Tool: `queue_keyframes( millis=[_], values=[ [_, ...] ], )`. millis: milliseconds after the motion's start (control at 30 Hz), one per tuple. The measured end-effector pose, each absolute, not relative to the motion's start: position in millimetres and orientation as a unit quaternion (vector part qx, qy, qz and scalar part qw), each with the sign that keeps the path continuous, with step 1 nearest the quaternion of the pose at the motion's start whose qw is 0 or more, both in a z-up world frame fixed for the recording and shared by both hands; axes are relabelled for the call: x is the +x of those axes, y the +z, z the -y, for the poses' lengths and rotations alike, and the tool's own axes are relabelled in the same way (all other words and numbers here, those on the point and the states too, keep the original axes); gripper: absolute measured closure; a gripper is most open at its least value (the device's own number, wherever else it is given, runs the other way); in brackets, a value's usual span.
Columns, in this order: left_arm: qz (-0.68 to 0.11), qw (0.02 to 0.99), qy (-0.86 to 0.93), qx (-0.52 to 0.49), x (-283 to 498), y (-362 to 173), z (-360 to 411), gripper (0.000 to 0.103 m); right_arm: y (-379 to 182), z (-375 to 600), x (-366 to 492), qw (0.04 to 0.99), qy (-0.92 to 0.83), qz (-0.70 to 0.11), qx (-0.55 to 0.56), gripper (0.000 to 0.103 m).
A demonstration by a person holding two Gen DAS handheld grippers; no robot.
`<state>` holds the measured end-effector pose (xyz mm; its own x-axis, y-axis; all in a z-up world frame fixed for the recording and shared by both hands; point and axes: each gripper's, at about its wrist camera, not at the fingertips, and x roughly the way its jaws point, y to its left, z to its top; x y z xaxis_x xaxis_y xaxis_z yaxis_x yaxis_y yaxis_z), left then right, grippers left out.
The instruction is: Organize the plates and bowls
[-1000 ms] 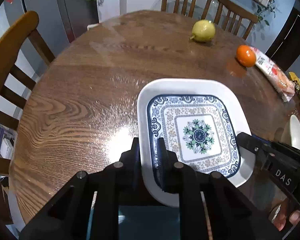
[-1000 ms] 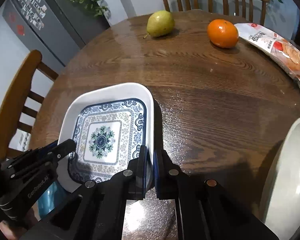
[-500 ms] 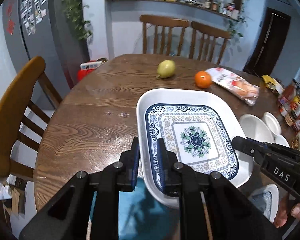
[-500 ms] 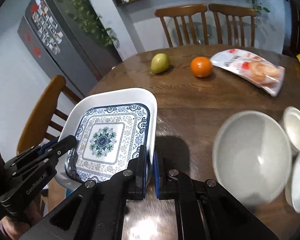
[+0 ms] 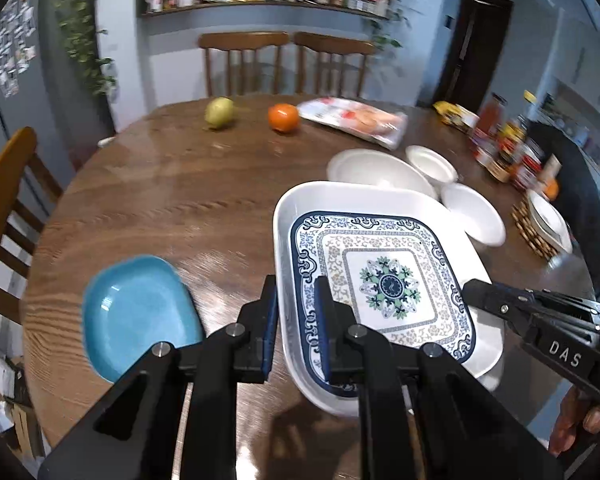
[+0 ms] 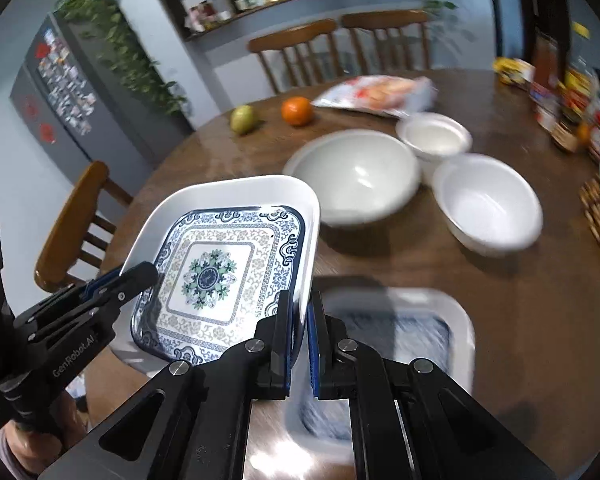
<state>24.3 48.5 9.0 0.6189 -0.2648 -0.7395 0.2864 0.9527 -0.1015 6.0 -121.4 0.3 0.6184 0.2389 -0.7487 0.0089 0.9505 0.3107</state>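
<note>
I've got the square white plate with the blue floral pattern [image 5: 384, 280] up off the round wooden worktop [image 5: 172, 200], left gripper [image 5: 296, 320] fingers pinching its left rim, right gripper [image 6: 299, 340] fingers pinching the right rim; a second patterned plate [image 6: 440, 320] lies below, three white bowls [image 6: 356, 176] just beyond.

The second patterned plate [image 6: 396, 344] on the table [image 6: 440, 268] is smeared by blur and partly hidden behind the right gripper [image 6: 298, 344], so its pattern cannot be read. The jars [image 5: 504, 148] at the table's right edge are too blurred to tell apart. The large bowl [image 5: 376, 168] is partly covered by the held plate [image 5: 380, 280].
</note>
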Motion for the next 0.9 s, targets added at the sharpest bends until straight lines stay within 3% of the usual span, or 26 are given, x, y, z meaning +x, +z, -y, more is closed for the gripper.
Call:
queue_keyframes(
  millis=[433, 900],
  values=[
    [-0.467, 0.855, -0.221, 0.043, 3.1, -41.3, 21.0, 0.089, -38.8, 182.9, -47.7, 0.87, -0.009, -0.464, 0.169, 0.095],
    [-0.489, 0.843, -0.216, 0.054, 8.9, -59.2, 32.9, 0.088, -56.7, 190.9, -43.9, 0.865, -0.019, -0.481, 0.14, 0.095]
  ],
)
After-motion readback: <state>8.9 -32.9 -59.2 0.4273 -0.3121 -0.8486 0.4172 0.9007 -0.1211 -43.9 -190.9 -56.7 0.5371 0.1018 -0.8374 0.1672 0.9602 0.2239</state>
